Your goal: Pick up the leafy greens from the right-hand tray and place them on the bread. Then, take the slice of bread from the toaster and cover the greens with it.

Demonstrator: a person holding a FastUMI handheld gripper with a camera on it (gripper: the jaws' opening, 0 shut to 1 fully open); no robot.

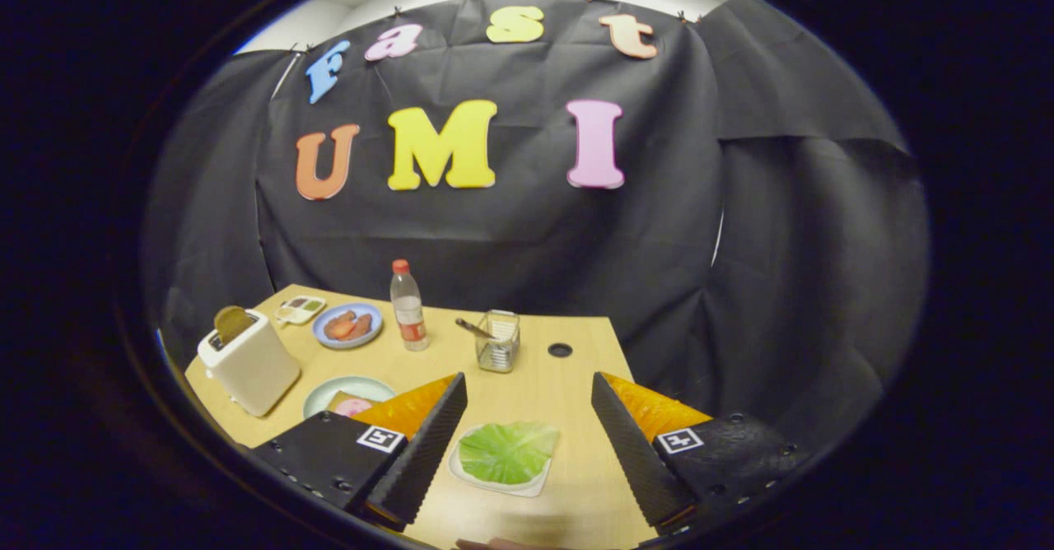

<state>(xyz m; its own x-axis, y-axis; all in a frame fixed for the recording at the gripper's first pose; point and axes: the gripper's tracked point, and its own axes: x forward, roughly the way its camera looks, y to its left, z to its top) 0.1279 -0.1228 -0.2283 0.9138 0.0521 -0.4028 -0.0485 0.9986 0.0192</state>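
From the gripper view, the task stands at its very first step: the leafy greens (508, 451) lie untouched on the right-hand tray (538, 484), a small pale tray on the wooden bench (543, 385). The claw (529, 426) hangs above the bench with its fingers wide apart, holding nothing and touching nothing. The greens sit between the two fingers, nearer the left finger (424, 443) than the right finger (630, 443), and clear of both.

Taking the greens as the landmark: to their left and a little beyond, partly hidden by the left finger, is a pale green plate (350, 393) carrying the bread (342, 402) with something pink on top; how much of the bread is bare cannot be told. Further left of that stands the white toaster (247, 361) with a slice of bread (233, 322) sticking up from its slot. Well beyond the greens are a blue plate (347, 325) with reddish food, a water bottle (408, 305) with a red cap, and a clear holder (498, 342) with a utensil in it. A small palette-like dish (300, 309) lies beyond the toaster.

In my judgement the next move calls for lowering the claw so the fingers straddle the leaf, shifting slightly left to centre it, then closing gently on it. The leaf looks thin and floppy, so a shallow pinch may slip, and the tray could drag along
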